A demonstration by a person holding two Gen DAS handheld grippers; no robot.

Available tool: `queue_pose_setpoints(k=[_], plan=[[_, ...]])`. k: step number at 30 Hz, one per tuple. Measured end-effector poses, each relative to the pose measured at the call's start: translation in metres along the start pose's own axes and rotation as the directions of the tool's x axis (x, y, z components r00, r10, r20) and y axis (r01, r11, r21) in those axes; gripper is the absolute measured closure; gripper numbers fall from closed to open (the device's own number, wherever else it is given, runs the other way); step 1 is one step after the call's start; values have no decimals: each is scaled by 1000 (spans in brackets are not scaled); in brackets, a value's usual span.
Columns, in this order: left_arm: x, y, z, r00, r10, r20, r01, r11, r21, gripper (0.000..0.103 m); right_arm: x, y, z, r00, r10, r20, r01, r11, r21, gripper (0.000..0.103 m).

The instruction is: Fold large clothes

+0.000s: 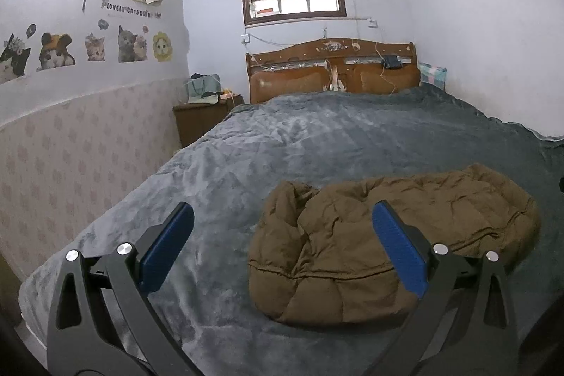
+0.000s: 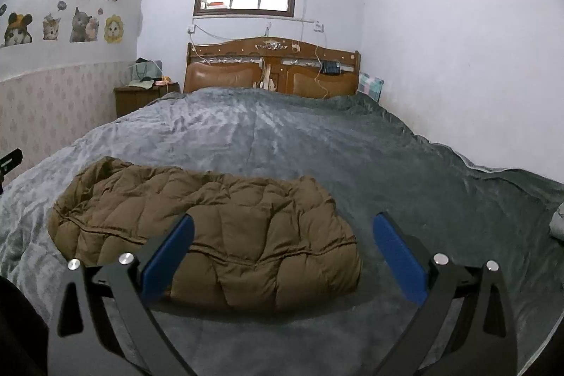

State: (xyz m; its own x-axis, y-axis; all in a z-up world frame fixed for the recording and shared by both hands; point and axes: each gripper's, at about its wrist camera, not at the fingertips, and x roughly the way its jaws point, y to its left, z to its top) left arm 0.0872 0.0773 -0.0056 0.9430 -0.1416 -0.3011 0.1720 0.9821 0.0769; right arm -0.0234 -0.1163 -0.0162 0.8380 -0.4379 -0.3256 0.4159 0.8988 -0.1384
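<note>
A brown quilted puffer jacket lies bunched in a folded bundle on the grey blanket of the bed. It also shows in the right wrist view. My left gripper is open and empty, held above the bed just short of the jacket's left end. My right gripper is open and empty, held above the jacket's right end. Both have blue pads on their fingers.
The bed has a wooden headboard under a window. A wooden nightstand with bags stands at the bed's left. Walls run close along both sides of the bed. A plaid pillow sits at the far right corner.
</note>
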Motion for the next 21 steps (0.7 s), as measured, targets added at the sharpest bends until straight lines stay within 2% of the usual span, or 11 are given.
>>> queue_pose_setpoints(k=[7,21], plan=[[4,17,0,1000,-14,-14,13,999,-50,3,-1,3,0,1000,-5,2,5,1000,-9,2],[7,18,-1,1000,-14,-10,14,999,-49,3,0,3,-2,1000,-3,2,3,1000,-1,2]])
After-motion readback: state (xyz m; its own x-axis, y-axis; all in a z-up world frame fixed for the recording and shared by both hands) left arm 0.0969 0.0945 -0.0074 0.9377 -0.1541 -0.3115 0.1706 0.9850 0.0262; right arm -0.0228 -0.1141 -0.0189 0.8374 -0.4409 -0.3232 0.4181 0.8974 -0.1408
